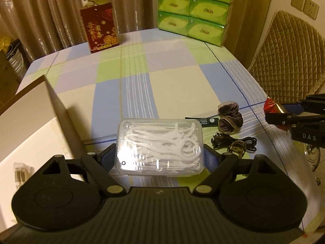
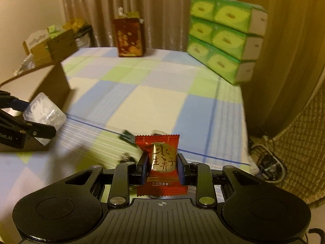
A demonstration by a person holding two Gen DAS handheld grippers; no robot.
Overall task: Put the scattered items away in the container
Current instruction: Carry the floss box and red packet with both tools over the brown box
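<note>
- left gripper: jaws wide, clamped on clear floss-pick box, off the counter
- right gripper: jaws narrow, pinching red candy packet

**Dim, curtained room**

You face beige curtains from 10 to 12 o'clock. A checked cloth covers the counter. Stacked green tissue packs stand at 1 o'clock, a quilted chair back at 2, wall sockets above it. The light is warm and yellow.
</note>
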